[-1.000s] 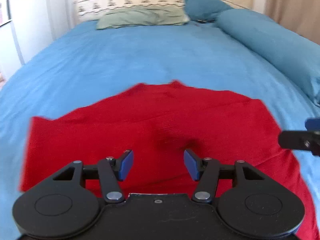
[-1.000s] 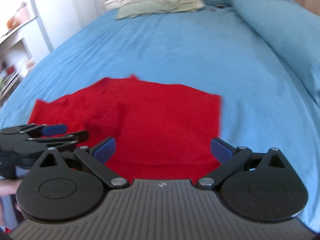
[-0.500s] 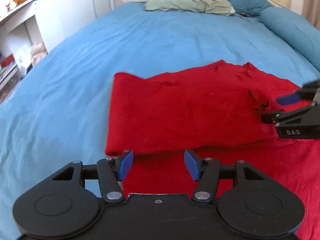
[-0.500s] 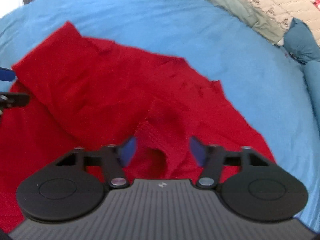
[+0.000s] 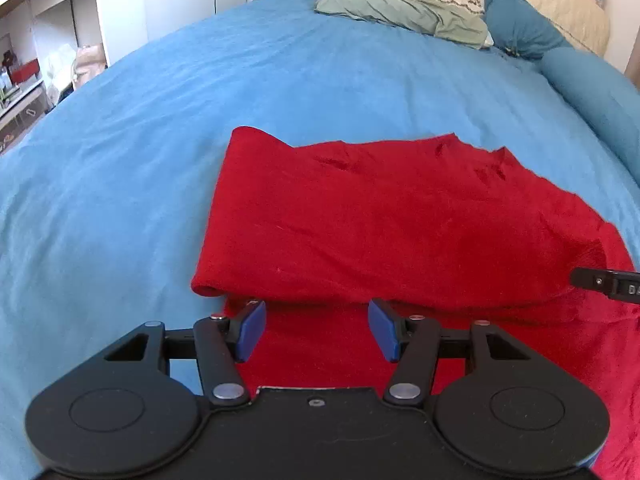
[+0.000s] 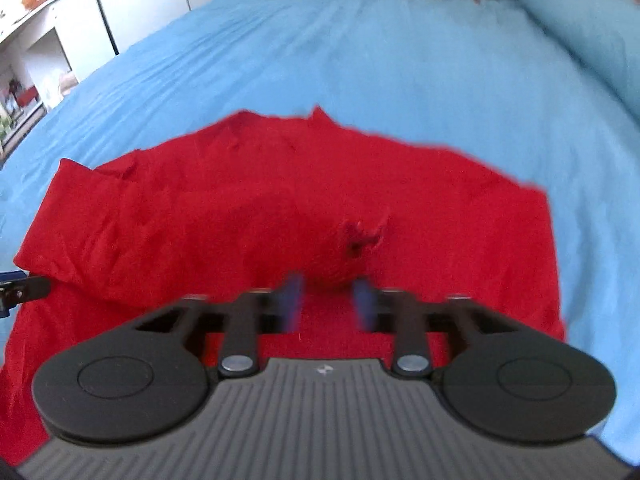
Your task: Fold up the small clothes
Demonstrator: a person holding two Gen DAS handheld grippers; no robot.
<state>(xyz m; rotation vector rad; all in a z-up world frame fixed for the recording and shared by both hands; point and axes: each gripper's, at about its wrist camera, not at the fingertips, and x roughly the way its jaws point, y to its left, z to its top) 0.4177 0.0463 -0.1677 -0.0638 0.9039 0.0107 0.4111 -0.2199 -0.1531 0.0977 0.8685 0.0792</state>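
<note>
A red knit garment (image 5: 380,232) lies on the blue bed, with one part folded over the rest; it also shows in the right wrist view (image 6: 240,208). My left gripper (image 5: 316,330) is open and empty, just above the folded layer's near edge at its left corner. My right gripper (image 6: 326,300) is open with a narrower gap, blurred by motion, just short of a bunched lump of cloth (image 6: 360,236). The right gripper's tip shows at the right edge of the left wrist view (image 5: 608,282); the left gripper's tip shows at the left edge of the right wrist view (image 6: 20,290).
The blue bedspread (image 5: 280,80) stretches beyond the garment. A green pillow (image 5: 404,10), a teal cushion (image 5: 520,28) and a blue bolster (image 5: 596,92) lie at the head and right side. White shelves (image 5: 44,40) stand to the left.
Both grippers have swung across the garment. The right gripper's jaws have narrowed and it has turned to face the bed's head. A red layer now lies folded over the garment.
</note>
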